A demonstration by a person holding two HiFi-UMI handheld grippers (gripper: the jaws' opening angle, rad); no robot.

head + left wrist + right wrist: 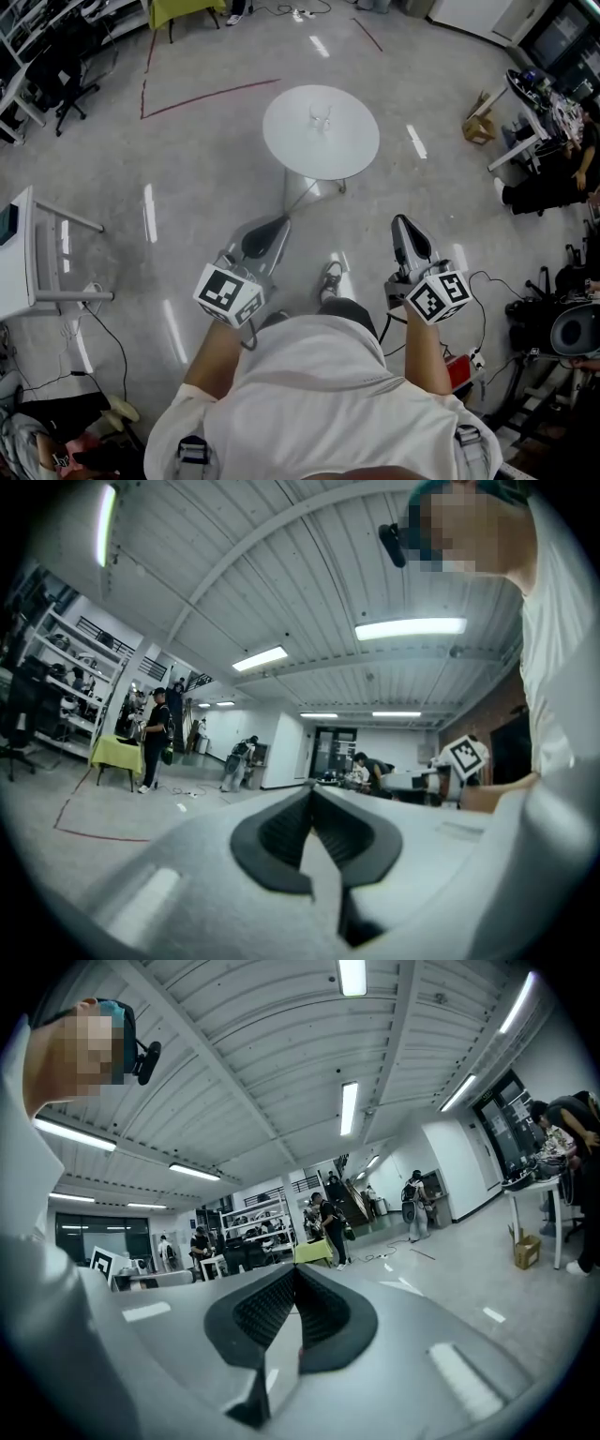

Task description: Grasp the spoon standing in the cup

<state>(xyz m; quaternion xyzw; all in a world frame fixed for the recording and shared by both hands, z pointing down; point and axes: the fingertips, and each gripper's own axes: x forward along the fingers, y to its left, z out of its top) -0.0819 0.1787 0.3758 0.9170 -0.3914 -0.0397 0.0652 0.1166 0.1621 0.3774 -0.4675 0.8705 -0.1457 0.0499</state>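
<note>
A small clear cup (pixel 321 116) stands near the middle of a round white table (pixel 281 141) some way ahead of me; from here the spoon in it is too small to make out. Both grippers are held close to my body, well short of the table. My left gripper (pixel 284 219) points toward the table's foot, its jaws closed together with nothing between them (pixel 311 787). My right gripper (pixel 399 221) is also shut and empty (pixel 295 1267). Both gripper views look out level across the room, and neither shows the cup.
A white desk (pixel 28 253) stands at the left and a cardboard box (pixel 478 122) at the far right by more desks. Red tape (pixel 206 97) marks the floor beyond the table. Cables and equipment (pixel 562 328) lie at my right. People stand in the background (pixel 155 738).
</note>
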